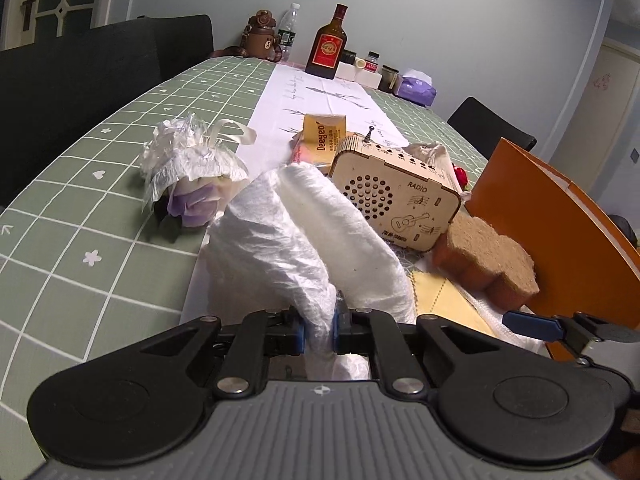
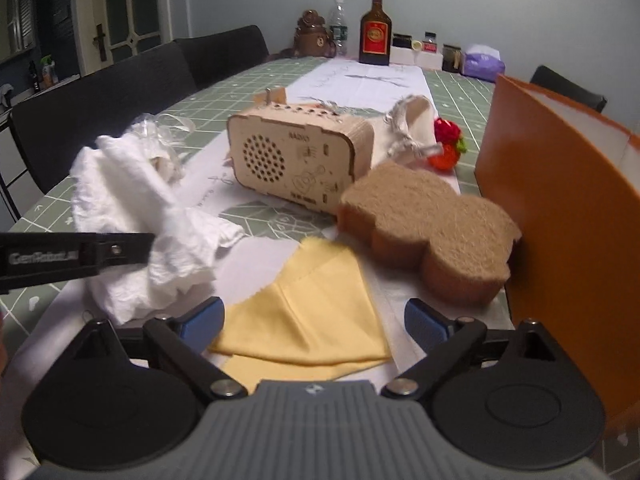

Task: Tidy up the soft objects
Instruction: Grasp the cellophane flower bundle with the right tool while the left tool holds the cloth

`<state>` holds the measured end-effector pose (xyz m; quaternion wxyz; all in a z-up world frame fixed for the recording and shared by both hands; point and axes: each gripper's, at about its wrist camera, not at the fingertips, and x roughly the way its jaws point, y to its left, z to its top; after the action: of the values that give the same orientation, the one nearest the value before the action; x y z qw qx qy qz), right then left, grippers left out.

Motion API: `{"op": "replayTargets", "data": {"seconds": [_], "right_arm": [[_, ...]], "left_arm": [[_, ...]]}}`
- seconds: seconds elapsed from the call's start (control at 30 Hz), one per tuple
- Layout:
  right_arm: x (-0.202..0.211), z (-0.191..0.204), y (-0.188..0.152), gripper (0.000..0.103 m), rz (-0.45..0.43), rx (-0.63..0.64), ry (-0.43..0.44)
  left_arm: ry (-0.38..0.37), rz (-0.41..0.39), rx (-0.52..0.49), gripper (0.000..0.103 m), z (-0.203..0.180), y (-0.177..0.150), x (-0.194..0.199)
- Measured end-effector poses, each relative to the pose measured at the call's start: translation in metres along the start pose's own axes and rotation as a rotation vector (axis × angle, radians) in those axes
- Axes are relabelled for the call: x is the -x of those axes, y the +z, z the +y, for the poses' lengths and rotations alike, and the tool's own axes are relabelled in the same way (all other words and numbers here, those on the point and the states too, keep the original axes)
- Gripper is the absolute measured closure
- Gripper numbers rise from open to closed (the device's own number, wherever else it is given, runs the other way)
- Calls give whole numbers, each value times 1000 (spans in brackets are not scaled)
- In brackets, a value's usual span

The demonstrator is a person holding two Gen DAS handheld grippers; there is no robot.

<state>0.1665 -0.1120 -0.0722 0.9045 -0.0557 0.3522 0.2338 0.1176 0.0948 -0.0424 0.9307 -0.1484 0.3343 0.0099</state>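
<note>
Pinched between the nearly closed jaws of the left gripper, a crumpled white cloth stands up off the tabletop, its folds rising toward 12 o'clock. From the right gripper, whose jaws stand wide apart and hold nothing, a folded yellow cloth lies flat directly between the fingertips, not yet gripped. At 2 o'clock of it sits a brown scrubbing sponge, just beside an orange folder standing at 3 o'clock; a wooden radio sits at 12 o'clock, with a wrapped bouquet off at 10 o'clock in the left view. By my judgement the sorting is at an early stage: one soft piece is in hand, while the yellow cloth and sponge await handling, and no gathering spot is evident.
</note>
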Motion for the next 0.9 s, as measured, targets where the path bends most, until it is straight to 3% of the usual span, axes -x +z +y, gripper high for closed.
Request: {"op": "replayTargets", "data": {"seconds": [0.13,0.27,0.5,0.57,0.67,0.77,0.9], "right_arm": [[2,-1,-3,16,-3,5,-9],[11,5,-2,16,-26,31,-3],[12,28,23,19,-78,88,65],[13,40,32,19,-109,108,101],[10,56,48,19,-145,133,149],[3,69,67,19,-184,154,164],[-19,89,93,19,-183,162,245]], "left_arm": [[-6,2,-3,90,2,-1,1],[-10,-5,-5,90,2,-3,5],[51,-94,40,91,16,2,36],[86,-136,60,91,21,5,50],[201,-173,80,91,28,8,61],[287,-161,85,91,33,10,57],[322,-129,121,91,39,10,44]]}}
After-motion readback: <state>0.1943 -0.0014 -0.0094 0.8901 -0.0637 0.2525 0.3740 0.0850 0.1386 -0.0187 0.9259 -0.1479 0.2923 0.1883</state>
